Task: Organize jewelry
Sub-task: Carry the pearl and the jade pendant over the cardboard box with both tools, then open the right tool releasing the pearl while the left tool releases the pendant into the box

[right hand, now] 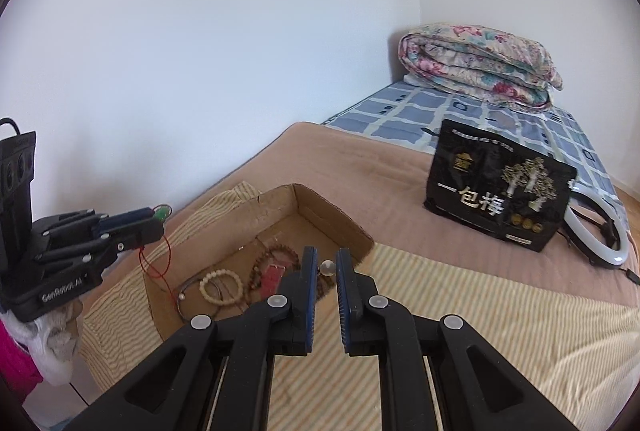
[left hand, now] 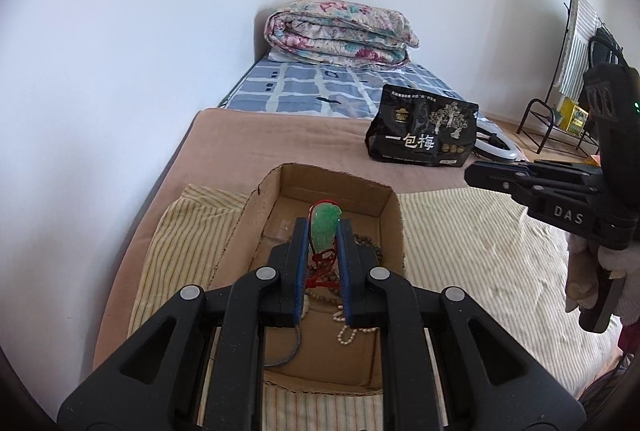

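Note:
In the left wrist view my left gripper (left hand: pixel 325 237) is shut on a green jade pendant (left hand: pixel 326 225) with a red cord, held above an open cardboard box (left hand: pixel 394 219). In the box lie pearl strands (left hand: pixel 346 333) and brown beads (left hand: pixel 366 241). In the right wrist view my right gripper (right hand: pixel 327 265) is shut on a small clear bead (right hand: pixel 327 268) over the box's (right hand: pixel 332 217) right rim. A white bead bracelet (right hand: pixel 221 287), a brown bead bracelet (right hand: pixel 276 255) and a red strap (right hand: pixel 272 277) lie inside. The left gripper (right hand: pixel 157 218) shows at the left, its red cord (right hand: pixel 154 263) dangling.
The box sits on a striped cloth (right hand: pixel 460 311) on a brown bed cover. A black snack bag (right hand: pixel 496 191) stands behind, with a ring light (right hand: pixel 596 231) beside it. A folded floral quilt (left hand: pixel 340 31) lies at the far end. A wall runs along the left; a metal rack (left hand: pixel 556 119) stands at the right.

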Motion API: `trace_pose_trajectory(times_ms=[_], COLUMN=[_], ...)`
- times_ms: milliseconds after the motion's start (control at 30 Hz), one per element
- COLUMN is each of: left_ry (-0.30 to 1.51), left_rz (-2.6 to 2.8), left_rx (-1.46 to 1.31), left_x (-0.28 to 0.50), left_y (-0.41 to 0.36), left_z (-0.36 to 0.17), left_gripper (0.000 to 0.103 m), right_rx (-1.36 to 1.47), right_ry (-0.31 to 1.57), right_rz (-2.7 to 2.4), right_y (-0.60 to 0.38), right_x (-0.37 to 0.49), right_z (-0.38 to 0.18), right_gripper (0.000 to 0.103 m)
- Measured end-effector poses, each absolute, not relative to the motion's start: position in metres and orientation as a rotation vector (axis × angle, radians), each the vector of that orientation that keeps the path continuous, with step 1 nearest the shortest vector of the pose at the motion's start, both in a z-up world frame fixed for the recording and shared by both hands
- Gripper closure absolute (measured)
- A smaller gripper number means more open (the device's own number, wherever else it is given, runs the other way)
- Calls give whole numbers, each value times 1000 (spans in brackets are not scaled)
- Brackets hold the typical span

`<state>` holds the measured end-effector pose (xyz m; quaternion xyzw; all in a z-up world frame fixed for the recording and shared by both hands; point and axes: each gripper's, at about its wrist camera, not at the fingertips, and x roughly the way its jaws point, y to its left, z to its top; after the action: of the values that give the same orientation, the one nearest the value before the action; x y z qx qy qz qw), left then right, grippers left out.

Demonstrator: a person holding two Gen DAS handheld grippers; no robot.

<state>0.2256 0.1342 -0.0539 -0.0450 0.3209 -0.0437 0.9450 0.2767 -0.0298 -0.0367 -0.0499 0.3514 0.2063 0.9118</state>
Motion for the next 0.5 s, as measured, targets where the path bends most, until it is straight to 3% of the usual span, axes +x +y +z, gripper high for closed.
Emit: trace_pose_trajectory(times_ms=[500], left_ry=[679], left_rz=[-81], left_rx=[-100], left_x=[240], left_y=[146], left_z=[-72], left_gripper=[91], right_rx=[-117], right_ry=[780], right_rz=[460], right_y=[13], right_x=[332], right_z=[-77], right_gripper=[96])
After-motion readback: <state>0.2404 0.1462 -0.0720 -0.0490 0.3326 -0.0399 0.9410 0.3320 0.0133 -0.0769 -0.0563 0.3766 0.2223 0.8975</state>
